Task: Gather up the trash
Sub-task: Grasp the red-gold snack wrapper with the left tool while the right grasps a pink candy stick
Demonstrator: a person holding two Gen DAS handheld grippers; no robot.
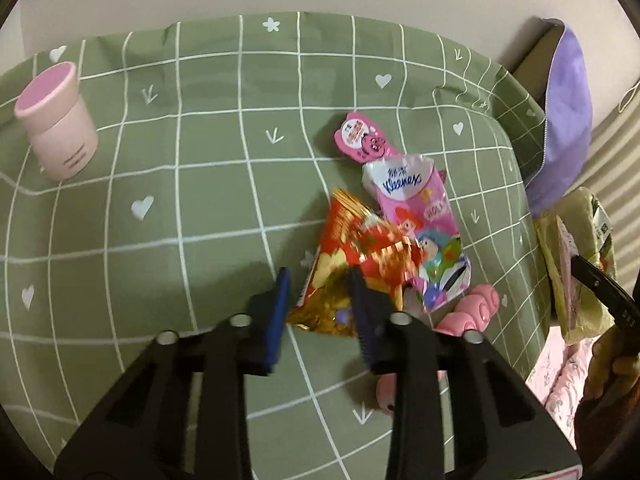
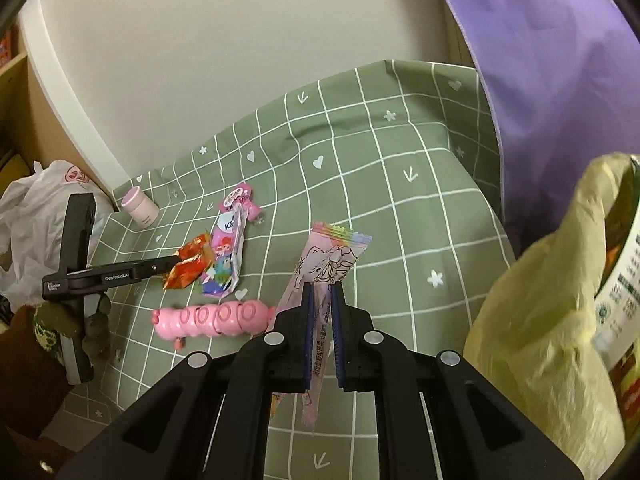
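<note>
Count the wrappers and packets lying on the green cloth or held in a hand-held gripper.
3. The red-gold snack wrapper sits at the left hand-held gripper; the Kleenex packet lies beside it; the pink cartoon wrapper is pinched by the right hand-held gripper. Others may be hidden.

Cream wall [image 2: 200, 60] behind green grid tablecloth [image 1: 200, 140]; wooden shelving [image 2: 12, 92] at left.

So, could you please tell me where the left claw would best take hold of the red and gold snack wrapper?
Probably at its near crinkled corner. The red and gold wrapper lies flat on the green cloth, with the Kleenex pack overlapping its far right side, so that side is crowded. The left claw, open and already straddling the near end, should come in low from the front.
</note>
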